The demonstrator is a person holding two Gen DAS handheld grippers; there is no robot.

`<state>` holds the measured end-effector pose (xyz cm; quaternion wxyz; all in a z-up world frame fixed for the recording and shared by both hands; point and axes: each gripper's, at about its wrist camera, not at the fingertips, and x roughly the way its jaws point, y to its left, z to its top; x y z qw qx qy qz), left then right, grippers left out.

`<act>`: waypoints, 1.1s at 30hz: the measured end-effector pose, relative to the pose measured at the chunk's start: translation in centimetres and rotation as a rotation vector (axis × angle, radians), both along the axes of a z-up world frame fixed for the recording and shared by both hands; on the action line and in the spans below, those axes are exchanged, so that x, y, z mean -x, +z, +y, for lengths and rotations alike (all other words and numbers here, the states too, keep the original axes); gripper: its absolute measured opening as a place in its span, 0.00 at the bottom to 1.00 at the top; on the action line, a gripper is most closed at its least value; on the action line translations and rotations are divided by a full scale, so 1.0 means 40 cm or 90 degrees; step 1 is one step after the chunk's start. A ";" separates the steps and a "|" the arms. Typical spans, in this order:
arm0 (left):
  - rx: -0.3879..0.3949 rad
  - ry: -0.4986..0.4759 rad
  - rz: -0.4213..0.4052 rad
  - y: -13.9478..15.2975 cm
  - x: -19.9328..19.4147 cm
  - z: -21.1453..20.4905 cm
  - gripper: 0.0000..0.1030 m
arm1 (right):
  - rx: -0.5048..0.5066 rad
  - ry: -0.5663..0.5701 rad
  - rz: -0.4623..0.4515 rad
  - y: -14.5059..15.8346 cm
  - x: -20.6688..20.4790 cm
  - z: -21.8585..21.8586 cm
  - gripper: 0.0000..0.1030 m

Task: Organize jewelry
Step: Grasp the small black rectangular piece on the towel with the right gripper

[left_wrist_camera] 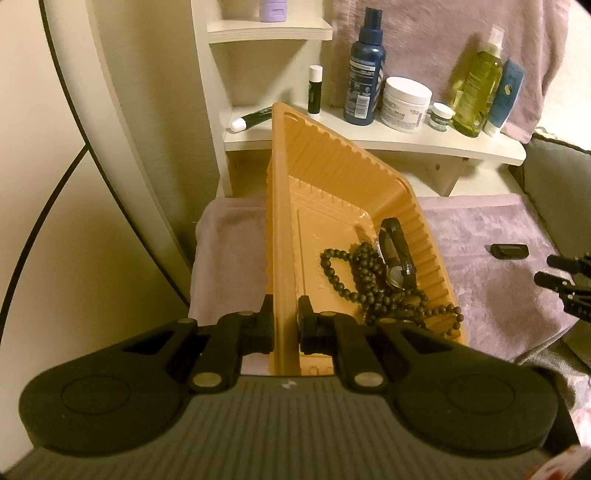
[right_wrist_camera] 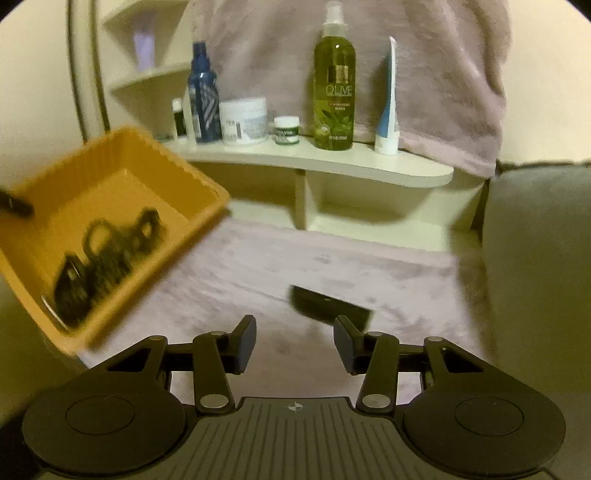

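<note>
Nearest to me, my left tongs [left_wrist_camera: 286, 325] were clenched on the near rim of the orange tray [left_wrist_camera: 332, 177], one finger outside the wall and the other inside it, so that the tray stood tipped up on the mauve plush cloth [left_wrist_camera: 480, 236]. Inside the tray, slid toward its lower right side, lay a string of dark beads [left_wrist_camera: 354, 273] tangled with a black watch [left_wrist_camera: 397, 251], the beads touching the ribbed wall. From the right wrist view, my right tongs [right_wrist_camera: 294, 341] were released, their jaws standing apart over the bare cloth with nothing between them; those jaws showed at the right edge of the left view as well. Just beyond the right finger lay a small flat black object [right_wrist_camera: 328, 304] on the cloth, apart from the tray and blurred, so I could not tell what it was. The tray sat to the left in that view, its contents smeared by motion. Farther back stood a white shelf unit [left_wrist_camera: 406, 144] whose curved lower shelf carried a row of toiletries: a lip balm stick [left_wrist_camera: 314, 88] upright and a dark tube [left_wrist_camera: 255, 118] lying on its side, then a tall blue spray bottle [left_wrist_camera: 364, 70], a white cream jar [left_wrist_camera: 405, 105], a small jar [left_wrist_camera: 440, 116], a green olive oil bottle [right_wrist_camera: 334, 92] and a blue and white tube [right_wrist_camera: 388, 99] standing on its cap. Behind the shelf hung more of the mauve plush fabric, and a lilac container [left_wrist_camera: 273, 9] sat on the upper shelf.
</note>
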<state>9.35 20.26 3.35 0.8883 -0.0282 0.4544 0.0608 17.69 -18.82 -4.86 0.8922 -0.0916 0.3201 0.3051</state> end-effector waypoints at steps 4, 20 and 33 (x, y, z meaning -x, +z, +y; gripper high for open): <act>0.000 -0.001 0.001 0.000 -0.001 0.000 0.10 | 0.062 0.056 -0.022 -0.012 -0.044 -0.030 0.46; -0.001 -0.003 0.005 0.000 -0.004 0.000 0.10 | 0.182 0.282 -0.004 -0.084 -0.201 0.021 0.45; 0.002 -0.007 0.005 -0.003 -0.006 0.001 0.10 | 0.180 0.261 0.048 -0.080 -0.194 0.042 0.25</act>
